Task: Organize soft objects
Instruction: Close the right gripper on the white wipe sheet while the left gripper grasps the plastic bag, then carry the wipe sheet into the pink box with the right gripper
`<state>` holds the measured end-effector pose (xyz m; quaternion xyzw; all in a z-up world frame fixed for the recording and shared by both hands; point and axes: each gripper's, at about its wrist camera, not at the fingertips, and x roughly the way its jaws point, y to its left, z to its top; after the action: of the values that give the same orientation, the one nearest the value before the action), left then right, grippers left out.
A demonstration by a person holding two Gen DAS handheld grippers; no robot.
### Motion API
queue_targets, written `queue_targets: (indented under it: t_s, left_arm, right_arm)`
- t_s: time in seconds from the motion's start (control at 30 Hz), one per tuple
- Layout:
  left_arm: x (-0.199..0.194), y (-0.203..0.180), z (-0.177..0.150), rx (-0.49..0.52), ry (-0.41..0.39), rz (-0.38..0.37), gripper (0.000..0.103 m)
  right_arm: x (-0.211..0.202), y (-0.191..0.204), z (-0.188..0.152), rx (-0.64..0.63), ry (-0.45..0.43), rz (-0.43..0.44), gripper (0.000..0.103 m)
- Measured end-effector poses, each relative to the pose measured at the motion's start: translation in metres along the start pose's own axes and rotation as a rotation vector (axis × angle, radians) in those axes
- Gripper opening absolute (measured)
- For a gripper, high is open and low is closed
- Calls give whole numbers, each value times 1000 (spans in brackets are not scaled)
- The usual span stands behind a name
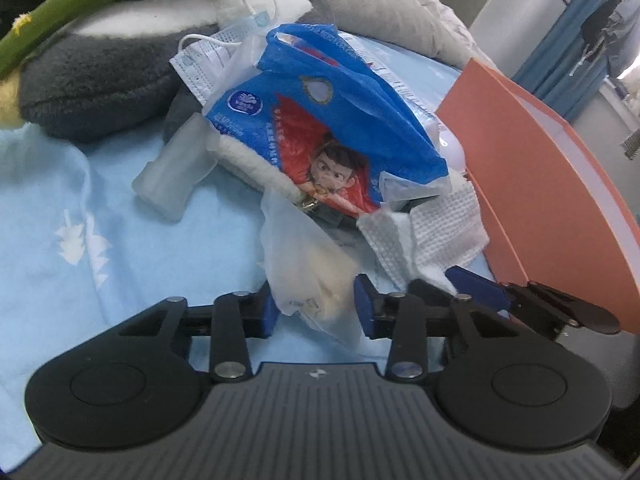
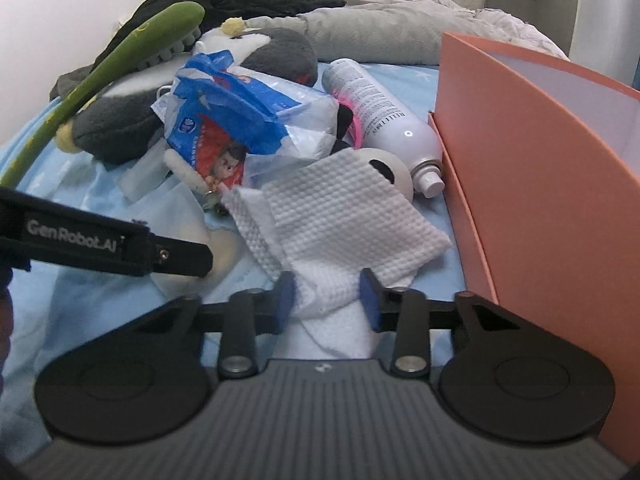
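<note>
My left gripper (image 1: pixel 316 304) is shut on a thin white wrapper (image 1: pixel 304 264) with something cream inside, lying on the blue sheet (image 1: pixel 80 220). My right gripper (image 2: pixel 326 300) is shut on a bunched corner of a white waffle cloth (image 2: pixel 340 216). In the left wrist view that cloth (image 1: pixel 424 240) lies just right of the wrapper. Behind both sits a blue and red tissue pack (image 1: pixel 320 120) (image 2: pixel 224 128). A grey and white plush toy (image 1: pixel 100 88) (image 2: pixel 272 56) lies further back, under a green plush stem (image 2: pixel 132 44).
An open orange box (image 1: pixel 540 180) (image 2: pixel 540 160) stands close on the right. A white spray can (image 2: pixel 384 120) and a white ball-like thing (image 2: pixel 386 168) lie against it. Face masks (image 1: pixel 212 60), a clear plastic piece (image 1: pixel 172 172) and a grey quilt (image 1: pixel 380 0) lie beyond.
</note>
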<state>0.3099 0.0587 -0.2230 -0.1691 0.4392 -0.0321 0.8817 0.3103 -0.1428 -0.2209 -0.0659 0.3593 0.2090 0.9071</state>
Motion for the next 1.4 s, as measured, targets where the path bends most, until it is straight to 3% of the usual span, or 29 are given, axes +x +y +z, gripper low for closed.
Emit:
queue_targets:
  t_s: [0.1, 0.17, 0.6, 0.93, 1.4]
  left_arm:
    - [-3, -6, -2, 7, -14, 24, 38]
    - [-7, -11, -3, 11, -22, 23, 36]
    - [-74, -44, -27, 101, -88, 114, 34]
    - [-125, -57, -51, 123, -107, 98, 34]
    - [-180, -61, -58, 131, -149, 72, 34]
  right_arm:
    - [-3, -2, -1, 10, 3, 3, 15]
    - [-6, -4, 0, 21, 1, 7, 13]
    - [-70, 3, 1, 79, -41, 38, 13]
    - [-132, 4, -9, 121, -80, 24, 13]
    - [-178, 12, -13, 146, -115, 9, 13]
